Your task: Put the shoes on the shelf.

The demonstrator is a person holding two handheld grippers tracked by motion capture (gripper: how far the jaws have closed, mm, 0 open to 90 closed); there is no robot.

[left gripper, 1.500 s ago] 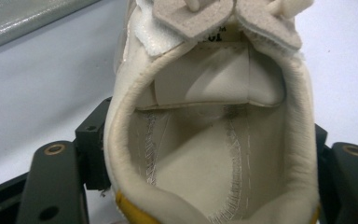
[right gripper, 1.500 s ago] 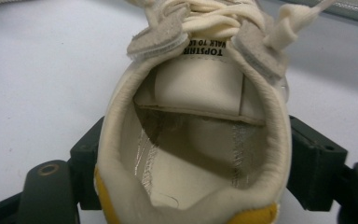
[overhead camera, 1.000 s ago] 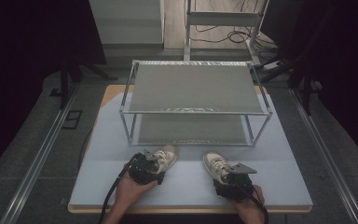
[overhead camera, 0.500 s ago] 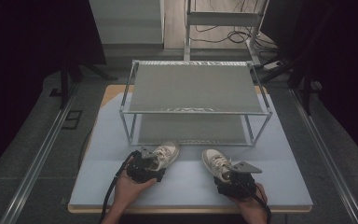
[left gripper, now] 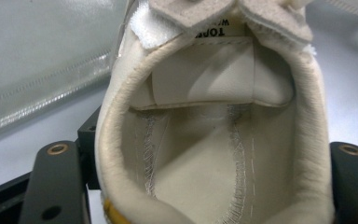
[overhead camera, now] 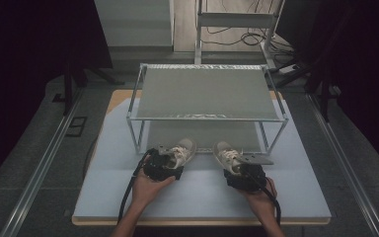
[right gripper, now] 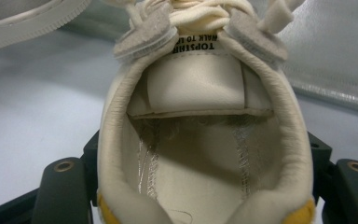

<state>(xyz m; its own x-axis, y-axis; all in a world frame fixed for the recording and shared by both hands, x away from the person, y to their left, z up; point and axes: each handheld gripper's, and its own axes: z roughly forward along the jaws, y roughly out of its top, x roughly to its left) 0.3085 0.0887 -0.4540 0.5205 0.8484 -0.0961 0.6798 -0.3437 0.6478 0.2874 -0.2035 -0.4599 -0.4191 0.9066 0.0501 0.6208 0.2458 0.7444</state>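
Two cream shoes on a pale mat (overhead camera: 202,197), each gripped at the heel, just in front of a wire rack (overhead camera: 205,94).

Left shoe (overhead camera: 181,152): at about 7 o'clock from the rack's middle, toe pointing toward 1 o'clock, nosed up close to the rack's front edge. Clamped at the heel by the left gripper (overhead camera: 164,165), itself wrapped in the left hand (overhead camera: 148,185) at 6 o'clock of the shoe. In the left gripper view, heel collar of the left shoe (left gripper: 214,140) squeezed between the two black jaws, one at 8 o'clock, one at 4 o'clock, both pressed against the padded sides; tongue label at 12 o'clock, a yellow patch low at the heel.

Right shoe (overhead camera: 228,157): at about 5 o'clock from the rack's middle, toe pointing toward 11 o'clock, also near the rack's front legs. Grasped at the heel by the right gripper (overhead camera: 246,175), grey plate on top, right hand (overhead camera: 261,197) behind at 5 o'clock. In the right gripper view, right shoe (right gripper: 205,140) seated between the jaws, sides touching both; knotted laces at 12 o'clock, yellow trim at the heel's bottom corners.

Shoes apart from each other, toes converging slightly. Whether soles rest on the mat or hang just above: cannot tell. Rack's lower shelf behind the toes, shiny lining visible at 10 o'clock in the left gripper view and 2 o'clock in the right.
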